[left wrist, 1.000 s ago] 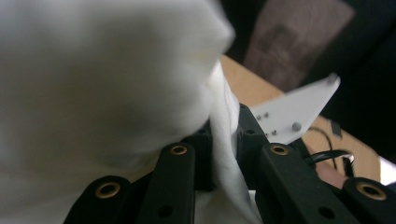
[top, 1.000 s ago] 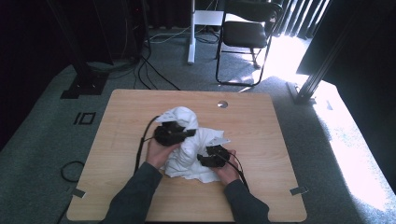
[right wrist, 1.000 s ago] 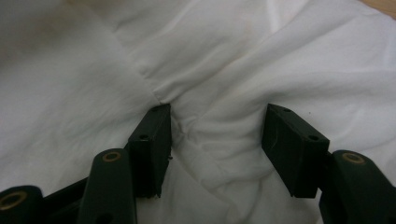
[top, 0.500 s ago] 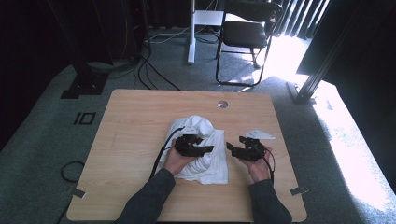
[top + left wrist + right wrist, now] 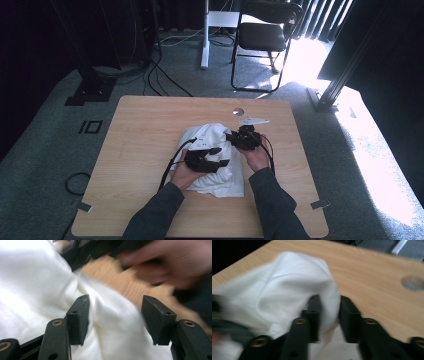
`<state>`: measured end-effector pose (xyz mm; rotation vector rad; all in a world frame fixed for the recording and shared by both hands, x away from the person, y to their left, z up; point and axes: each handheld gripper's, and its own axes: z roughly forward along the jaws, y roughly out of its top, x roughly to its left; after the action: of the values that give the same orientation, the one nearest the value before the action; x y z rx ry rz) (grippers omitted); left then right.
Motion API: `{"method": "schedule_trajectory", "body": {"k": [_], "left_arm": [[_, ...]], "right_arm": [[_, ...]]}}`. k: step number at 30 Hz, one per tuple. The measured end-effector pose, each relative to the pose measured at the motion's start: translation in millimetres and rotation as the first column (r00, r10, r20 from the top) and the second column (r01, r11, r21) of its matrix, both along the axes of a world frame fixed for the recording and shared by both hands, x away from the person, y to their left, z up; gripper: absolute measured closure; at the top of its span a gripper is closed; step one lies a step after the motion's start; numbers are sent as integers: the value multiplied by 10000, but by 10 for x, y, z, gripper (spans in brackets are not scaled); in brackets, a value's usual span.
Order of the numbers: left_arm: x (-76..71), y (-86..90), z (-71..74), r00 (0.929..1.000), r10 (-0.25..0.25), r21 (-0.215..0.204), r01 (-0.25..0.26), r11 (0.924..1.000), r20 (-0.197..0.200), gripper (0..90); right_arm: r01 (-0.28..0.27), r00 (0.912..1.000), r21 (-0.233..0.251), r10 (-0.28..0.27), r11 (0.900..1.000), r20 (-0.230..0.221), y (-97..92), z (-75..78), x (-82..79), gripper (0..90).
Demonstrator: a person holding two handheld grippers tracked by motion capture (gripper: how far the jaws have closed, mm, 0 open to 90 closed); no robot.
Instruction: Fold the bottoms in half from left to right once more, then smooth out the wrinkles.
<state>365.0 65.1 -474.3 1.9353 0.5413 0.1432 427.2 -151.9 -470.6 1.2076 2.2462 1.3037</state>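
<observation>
White cloth (image 5: 212,160) is bunched up in a heap near the middle of the wooden worktop (image 5: 145,145), toward its near edge. The left tongs (image 5: 113,318) are held over it with the jaws spread, having just been opening, and only loose fabric is seen between them, nothing pinched. The right tongs (image 5: 328,318) have just been closing, and a fold at the heap's right edge is squeezed between them.

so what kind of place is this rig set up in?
Looks like a lab or office recording space, not a home: a bare wooden table on grey carpet, a black folding chair behind it, cables trailing across the floor, and dark frame posts around the table.
</observation>
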Motion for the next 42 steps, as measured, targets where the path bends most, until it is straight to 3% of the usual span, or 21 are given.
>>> {"method": "schedule_trajectory", "body": {"k": [3,7,9,10,13,16,18,20,21,23,25,27,28,29,30,33,36,38,40,41,42], "left_arm": [[-45,192,202,9994,19,-905,12,9959,338,424],[92,561,403,9858,1639,-1544,-1566,9755,360,453],[240,737,386,9680,2500,-1396,-2508,9579,-236,479],[349,813,310,9601,2665,-969,-2741,9568,-844,482],[454,831,120,9525,2685,-201,-2741,9615,-1438,477],[467,771,-36,9520,2532,139,-2546,9669,-1720,477],[457,745,-61,9527,2413,-114,-2476,9688,-1846,466],[442,711,-48,9546,2401,-203,-2474,9687,-1762,463],[442,711,-48,9546,2401,-203,-2474,9687,-1762,462],[430,693,-28,9576,2310,-306,-2396,9704,-1724,461],[411,674,-3,9598,2284,-310,-2364,9712,-1629,460],[407,673,14,9615,2171,-422,-2271,9729,-1687,460],[401,673,41,9630,2139,-458,-2241,9735,-1641,460],[398,678,61,9642,2110,-500,-2215,9739,-1608,460],[400,685,71,9646,2077,-554,-2191,9741,-1624,460],[407,702,106,9650,2110,-586,-2223,9732,-1554,461],[404,695,115,9630,2185,-660,-2311,9707,-1580,461],[400,656,106,9668,2050,-598,-2161,9745,-1526,461],[401,593,77,9674,1988,-475,-2084,9769,-1569,461],[406,563,59,9681,1932,-351,-2012,9789,-1595,461],[412,536,40,9679,1931,-280,-2000,9794,-1606,461]], "right_arm": [[429,9977,-225,-440,9988,-522,-103,-166,86,802],[905,9907,-401,-941,9951,-985,-206,-304,121,718],[1053,9873,-351,-1087,9938,-1155,-248,-321,119,655],[1131,9868,-411,-1171,9927,-1122,-258,-317,110,604],[1704,9836,-331,-1720,9848,-547,-306,-170,-39,418],[1786,9836,212,-1791,9837,197,-343,16,-288,351],[1204,9905,507,-1234,9914,613,-299,109,-514,323],[-434,9942,316,401,9986,995,-120,121,-840,316],[-434,9942,316,401,9986,995,-120,121,-840,316],[-1410,9858,24,1402,9900,928,31,52,-990,312],[-1747,9791,-986,1834,9797,876,176,-44,-1045,412],[-1633,9801,-1518,1779,9748,886,215,-84,-1042,482],[-1761,9811,-1832,1875,9672,468,240,-148,-1002,606],[-1830,9801,-1449,1920,9724,507,186,-147,-1007,797],[-1456,9835,-1185,1567,9822,907,71,-59,-1066,852],[-1267,9826,-471,1318,9908,1306,-154,85,-1170,863],[-1109,9824,-324,1145,9933,1473,-277,120,-1247,863],[-1217,9863,296,1175,9921,1161,-404,67,-1289,828],[-782,9934,-163,793,9968,829,-467,-30,-1278,781],[-165,9996,-988,188,9950,227,-522,-138,-1224,650],[-165,9996,-988,188,9950,227,-522,-138,-1224,650]]}}
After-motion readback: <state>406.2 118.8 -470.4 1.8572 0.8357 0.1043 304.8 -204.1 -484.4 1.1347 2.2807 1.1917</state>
